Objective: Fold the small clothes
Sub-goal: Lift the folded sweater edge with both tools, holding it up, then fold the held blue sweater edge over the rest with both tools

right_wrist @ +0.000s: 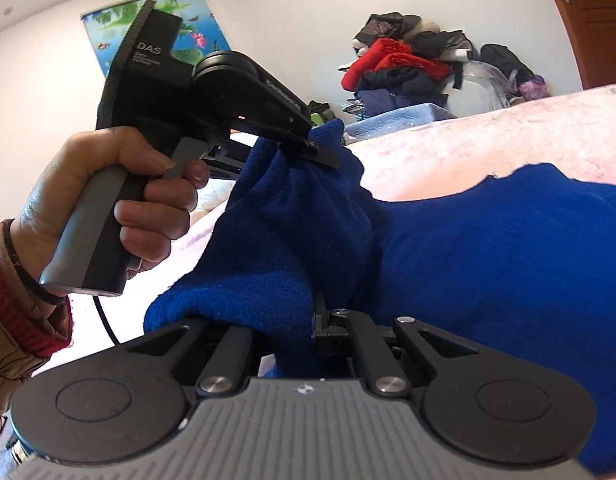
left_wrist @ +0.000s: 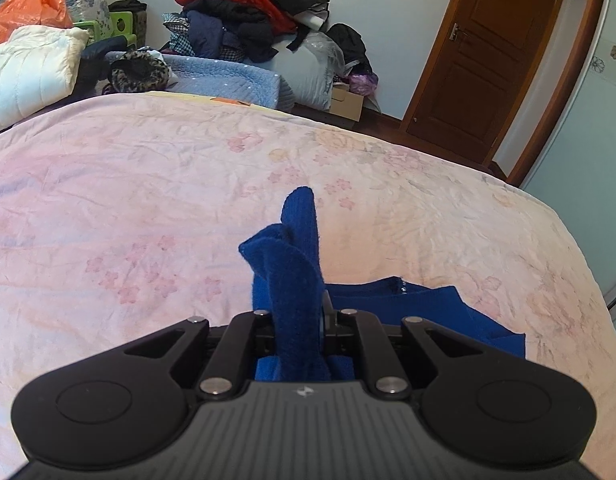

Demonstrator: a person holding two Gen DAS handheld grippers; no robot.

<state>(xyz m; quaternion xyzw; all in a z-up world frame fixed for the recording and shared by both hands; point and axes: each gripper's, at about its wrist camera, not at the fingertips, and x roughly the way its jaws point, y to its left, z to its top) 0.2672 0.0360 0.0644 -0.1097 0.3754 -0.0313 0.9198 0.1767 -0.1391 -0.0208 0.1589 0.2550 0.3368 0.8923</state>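
While both grippers, left (left_wrist: 297, 320) and right (right_wrist: 303, 320), have their fingers pinched onto the blue sweater (right_wrist: 488, 248) over the bed (left_wrist: 147, 200), either bunched grip could probably slip and wreck the fold.

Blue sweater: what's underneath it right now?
Under the blue sweater lies the pink floral bedspread. Both the left gripper and the right gripper pinch its edge. Whatever sits beneath the spread-out part is covered.

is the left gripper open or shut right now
Shut on the blue garment: the left gripper pinches a bunched blue fold, and its own view shows fabric wedged between the jaws.
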